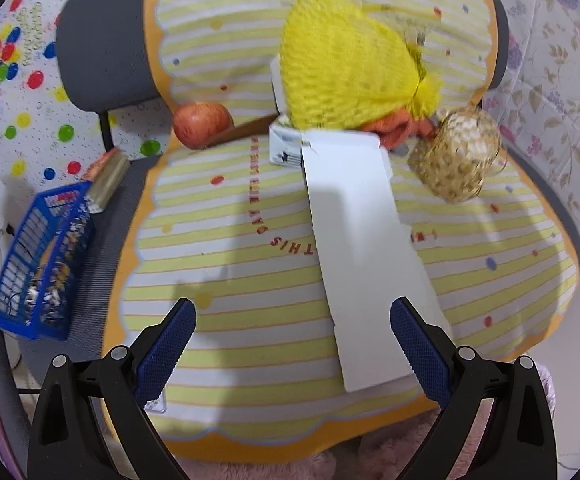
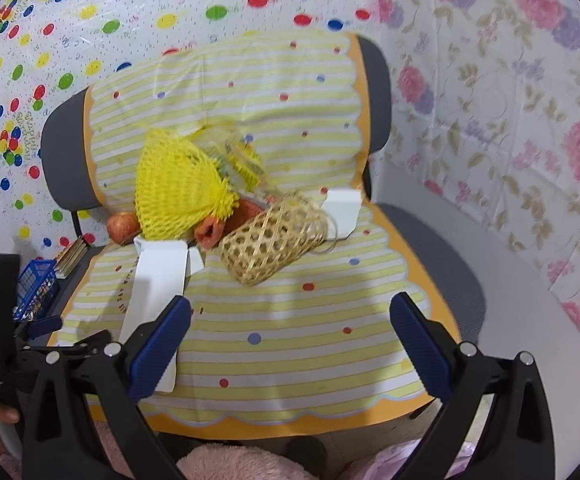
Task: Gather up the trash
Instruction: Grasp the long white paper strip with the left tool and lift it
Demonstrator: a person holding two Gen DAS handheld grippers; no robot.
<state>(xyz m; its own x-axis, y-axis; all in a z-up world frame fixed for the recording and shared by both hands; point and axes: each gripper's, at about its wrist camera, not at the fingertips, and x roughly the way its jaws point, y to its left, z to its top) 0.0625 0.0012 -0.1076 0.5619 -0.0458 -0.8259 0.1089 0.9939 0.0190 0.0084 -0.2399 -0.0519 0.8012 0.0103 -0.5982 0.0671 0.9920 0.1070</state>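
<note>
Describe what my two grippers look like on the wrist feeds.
Both match: the left gripper and right gripper have black angular plastic arms with silver rivets and blue, finely textured finger pads. No cables or sleeves are visible.

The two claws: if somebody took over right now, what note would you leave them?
Left claw: open, empty, over the striped yellow chair cover.
Right claw: open, empty, near the seat's front edge.
On the seat: long flat white cardboard box, yellow foam net, woven bamboo basket, red apple, small white folded card.
Done: nothing visibly picked up.
Left: grab the trash, probably the cardboard box first.
</note>
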